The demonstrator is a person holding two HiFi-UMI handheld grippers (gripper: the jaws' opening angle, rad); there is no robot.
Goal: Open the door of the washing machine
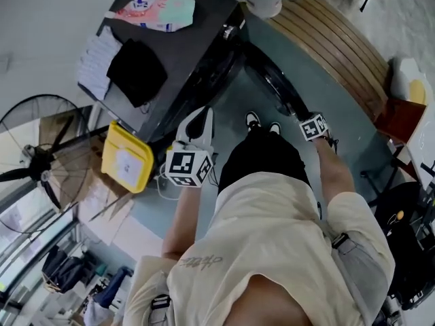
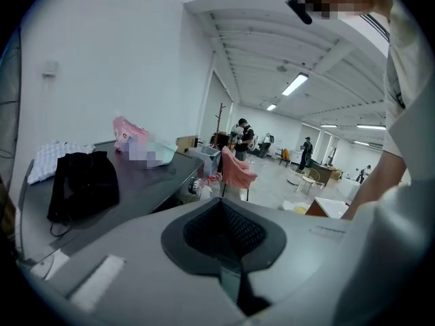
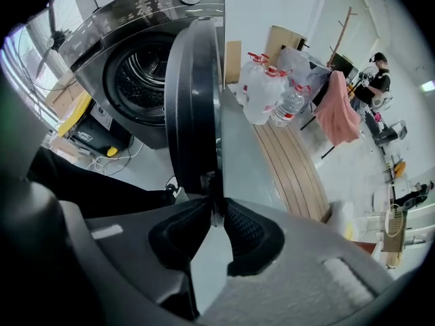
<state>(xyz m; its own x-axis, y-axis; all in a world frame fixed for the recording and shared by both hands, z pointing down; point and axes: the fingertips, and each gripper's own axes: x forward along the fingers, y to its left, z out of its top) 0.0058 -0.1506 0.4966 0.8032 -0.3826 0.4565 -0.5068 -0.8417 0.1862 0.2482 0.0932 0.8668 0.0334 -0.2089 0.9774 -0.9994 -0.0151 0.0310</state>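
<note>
The dark grey washing machine [image 1: 197, 39] stands at the upper left of the head view. Its round door [image 1: 272, 80] is swung out toward me. In the right gripper view the door [image 3: 194, 107] stands edge-on, with the open drum [image 3: 146, 80] behind it. My right gripper [image 3: 215, 212] is shut on the door's lower edge, and the head view shows this gripper [image 1: 309, 124] at the door's outer end. My left gripper [image 1: 197, 124] hangs free in front of the machine, touching nothing. In its own view the left gripper [image 2: 219, 204] looks shut and empty, pointing past the machine's top [image 2: 136, 189].
A black cloth [image 1: 136, 70], white papers and a pink packet [image 1: 160, 9] lie on the machine's top. A yellow box [image 1: 126, 158] and a standing fan [image 1: 37, 161] are at the left. A wooden bench [image 1: 340, 46] runs along the right, with water bottles [image 3: 265, 94] at its end.
</note>
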